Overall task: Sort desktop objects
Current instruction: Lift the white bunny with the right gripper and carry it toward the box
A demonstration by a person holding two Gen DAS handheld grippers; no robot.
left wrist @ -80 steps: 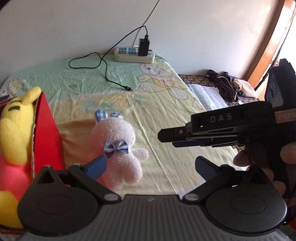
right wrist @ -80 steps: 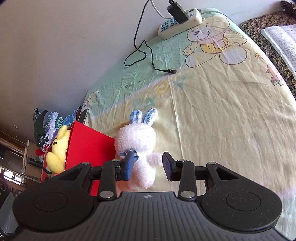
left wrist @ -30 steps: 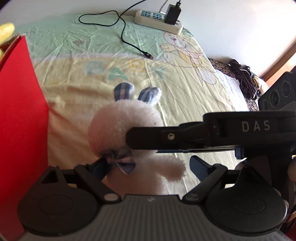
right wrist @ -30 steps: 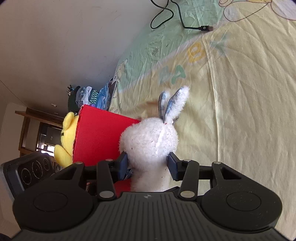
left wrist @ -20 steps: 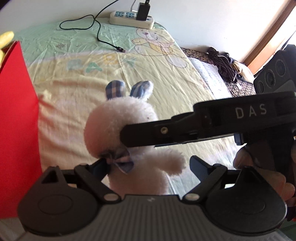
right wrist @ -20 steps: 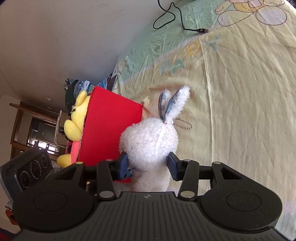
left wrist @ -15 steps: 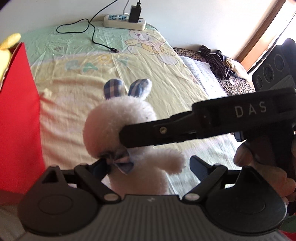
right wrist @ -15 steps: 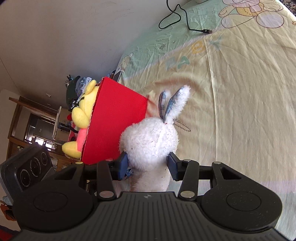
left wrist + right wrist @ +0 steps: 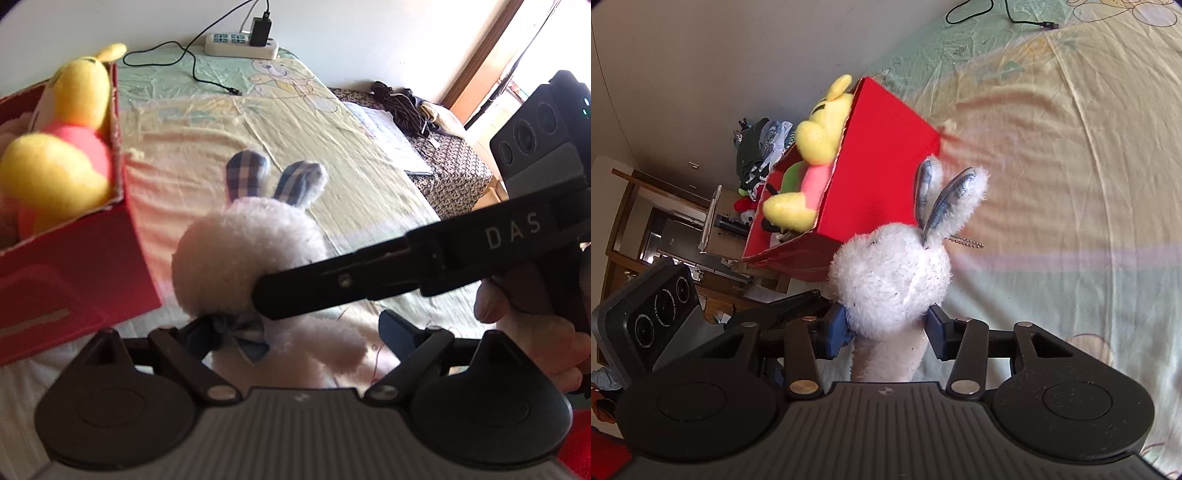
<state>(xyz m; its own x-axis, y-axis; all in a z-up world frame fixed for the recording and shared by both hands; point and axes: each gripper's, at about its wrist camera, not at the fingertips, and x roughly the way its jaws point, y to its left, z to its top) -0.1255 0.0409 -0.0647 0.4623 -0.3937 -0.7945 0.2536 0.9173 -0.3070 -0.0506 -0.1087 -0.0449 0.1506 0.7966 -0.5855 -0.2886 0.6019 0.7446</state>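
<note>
R gripper (image 9: 886,326) clamps the white plush bunny (image 9: 890,284) at the neck, blue pads pressed into fur both sides — bunny held above the bedsheet (image 9: 1071,184), just beside the red box (image 9: 882,162) w/ yellow plush bear (image 9: 816,140) inside. L gripper (image 9: 295,332) jaws wide apart, bunny's body between them.

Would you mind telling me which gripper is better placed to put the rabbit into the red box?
The right gripper: it is shut on the rabbit, held up beside the red box. The left gripper is open and holds nothing.
</note>
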